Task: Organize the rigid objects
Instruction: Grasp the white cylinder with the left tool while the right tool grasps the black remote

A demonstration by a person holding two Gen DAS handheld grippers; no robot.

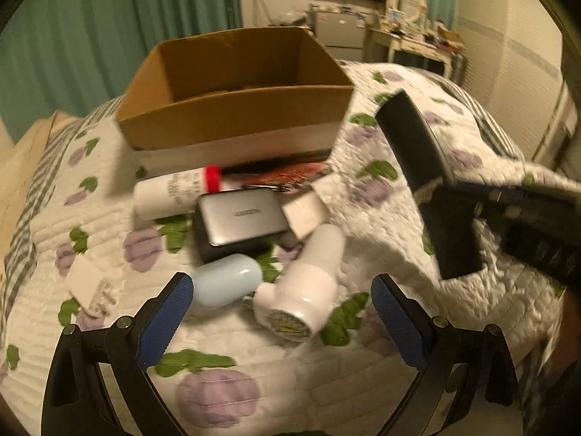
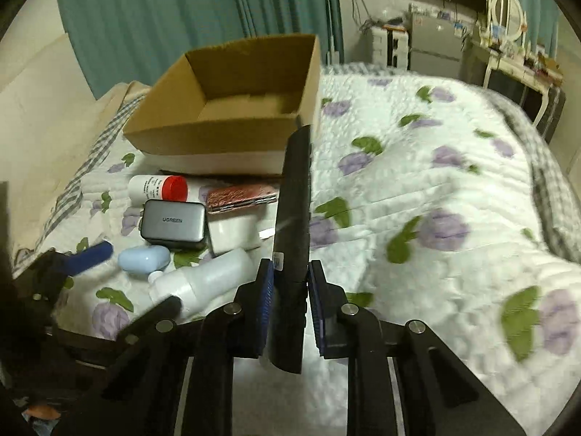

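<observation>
Right gripper [image 2: 290,290] clamping a flat black slab [image 2: 293,218] at frame centre, left gripper [image 1: 281,303] hanging spread wide at bottom, cardboard box [image 1: 236,116] sitting open at upper centre, grey charger [image 1: 243,219], white bottle [image 1: 308,283], pale blue case [image 1: 227,285], red-capped tube [image 1: 174,196] crowding the quilt [image 1: 381,239] below the box.
</observation>
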